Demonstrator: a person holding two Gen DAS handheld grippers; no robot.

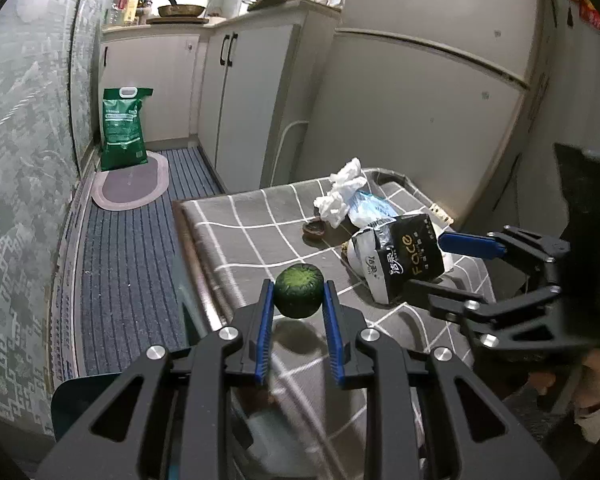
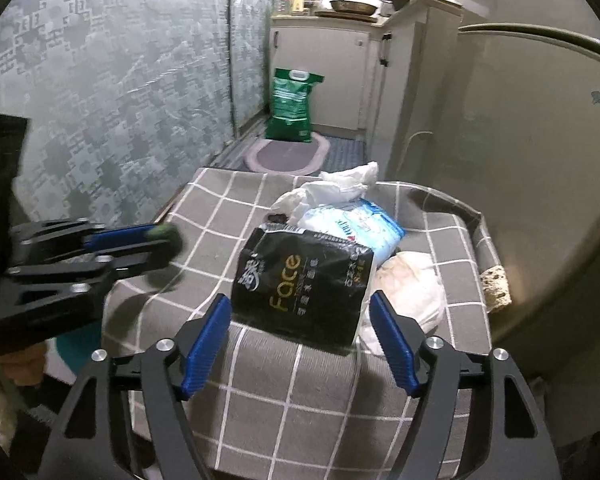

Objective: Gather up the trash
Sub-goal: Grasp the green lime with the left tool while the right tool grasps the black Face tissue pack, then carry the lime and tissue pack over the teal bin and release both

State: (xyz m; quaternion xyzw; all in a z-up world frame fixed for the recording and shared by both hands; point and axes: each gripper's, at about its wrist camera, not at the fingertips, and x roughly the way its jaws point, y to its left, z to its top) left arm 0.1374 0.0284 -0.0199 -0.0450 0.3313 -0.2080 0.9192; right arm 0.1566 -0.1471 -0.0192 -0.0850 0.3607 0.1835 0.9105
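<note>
A green fruit (image 1: 298, 290) is clamped by the left gripper (image 1: 298, 296); a black packet (image 2: 300, 280) is straddled, untouched, by the wide-open right gripper (image 2: 300, 328)

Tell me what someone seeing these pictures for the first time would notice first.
First, the round green fruit pinched in the left claw, lifted above the checked tablecloth. Next, the black tissue pack marked Face, sitting between the open pads of the right claw at the table's middle. Behind it lies a heap of crumpled white tissues.

Checked table (image 2: 284, 392): black packet (image 2: 304, 284), tissues (image 2: 340, 188).
</note>
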